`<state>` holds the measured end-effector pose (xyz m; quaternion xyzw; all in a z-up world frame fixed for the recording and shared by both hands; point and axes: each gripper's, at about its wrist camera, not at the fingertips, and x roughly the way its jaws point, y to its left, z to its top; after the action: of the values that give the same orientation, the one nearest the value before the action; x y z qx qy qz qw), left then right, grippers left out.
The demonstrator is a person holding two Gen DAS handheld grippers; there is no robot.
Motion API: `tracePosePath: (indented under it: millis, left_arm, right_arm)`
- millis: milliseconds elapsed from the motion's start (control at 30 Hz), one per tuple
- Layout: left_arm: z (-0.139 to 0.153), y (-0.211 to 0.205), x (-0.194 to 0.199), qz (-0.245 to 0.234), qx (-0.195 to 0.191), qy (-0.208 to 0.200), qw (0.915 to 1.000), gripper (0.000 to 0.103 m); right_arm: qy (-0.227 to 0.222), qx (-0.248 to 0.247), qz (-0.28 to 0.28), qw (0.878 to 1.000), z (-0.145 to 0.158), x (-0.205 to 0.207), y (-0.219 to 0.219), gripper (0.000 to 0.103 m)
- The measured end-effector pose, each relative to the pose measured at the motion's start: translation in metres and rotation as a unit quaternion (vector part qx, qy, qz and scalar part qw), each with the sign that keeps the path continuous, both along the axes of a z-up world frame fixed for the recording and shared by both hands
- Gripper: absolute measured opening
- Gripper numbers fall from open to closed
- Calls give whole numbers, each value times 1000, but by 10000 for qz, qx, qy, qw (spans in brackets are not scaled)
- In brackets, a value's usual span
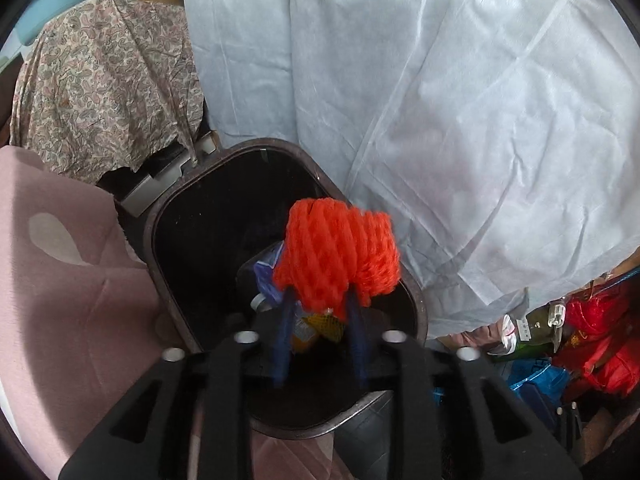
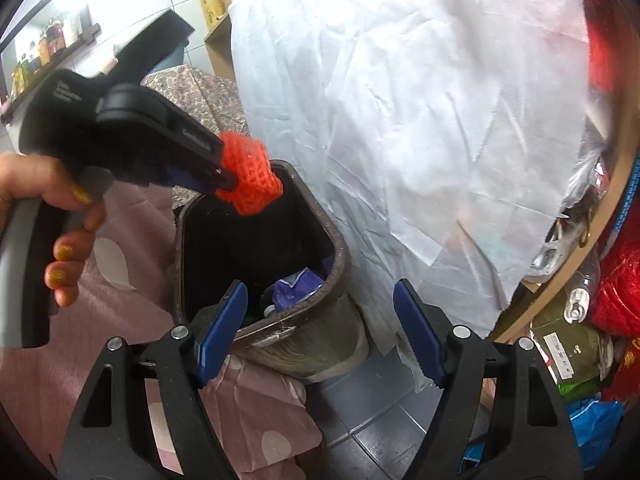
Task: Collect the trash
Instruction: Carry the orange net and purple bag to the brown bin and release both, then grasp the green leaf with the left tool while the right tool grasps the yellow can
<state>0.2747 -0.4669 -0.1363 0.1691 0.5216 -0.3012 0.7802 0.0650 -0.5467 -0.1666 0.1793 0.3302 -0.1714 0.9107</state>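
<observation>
My left gripper (image 1: pixel 322 300) is shut on an orange foam net sleeve (image 1: pixel 338 250) and holds it over the mouth of a dark brown trash bin (image 1: pixel 160 220). In the right wrist view the same left gripper (image 2: pixel 224 174) holds the orange net (image 2: pixel 250 172) above the bin's far rim (image 2: pixel 342 248). Inside the bin lie a purple wrapper (image 2: pixel 296 290) and a yellowish piece (image 1: pixel 320 326). My right gripper (image 2: pixel 320 332) is open and empty, just in front of the bin's near rim.
A white sheet (image 2: pixel 400 120) hangs right behind the bin. A pink dotted cloth (image 1: pixel 60 280) lies to the left, a paisley cloth (image 1: pixel 104 80) behind it. Red bags and bottles (image 2: pixel 580 312) crowd the right. Grey tiled floor (image 2: pixel 380 420) shows below.
</observation>
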Motion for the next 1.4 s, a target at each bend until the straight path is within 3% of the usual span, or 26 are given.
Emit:
tracePosePath:
  millis: [67, 133, 433, 633, 1067, 1233, 1400]
  left_arm:
    - [3, 1, -2, 13, 5, -108, 9999, 62]
    - [11, 5, -5, 15, -78, -237, 9997, 68]
    - [62, 44, -30, -34, -634, -746, 9952, 80]
    - [96, 103, -51, 13, -1069, -1193, 9871, 88]
    - [114, 251, -62, 895, -1164, -1668, 9750, 90]
    - [109, 309, -53, 1396, -834, -1850, 9692, 89]
    - [97, 362, -28, 1957, -464, -1875, 9615, 79]
  right_arm:
    - [7, -5, -20, 10000, 1, -2, -1, 78]
    - [-28, -26, -24, 10000, 5, -4, -1, 78]
    - [-128, -54, 54, 9999, 19, -10, 6, 79]
    - [-319, 90, 350, 9988, 37, -3, 24, 81]
    - [-718, 17, 1385, 9878, 87, 31, 103, 87]
    - [-818, 11, 1697, 9821, 101, 36, 132, 88]
    - [-863, -111, 2023, 9755, 115, 39, 162, 88]
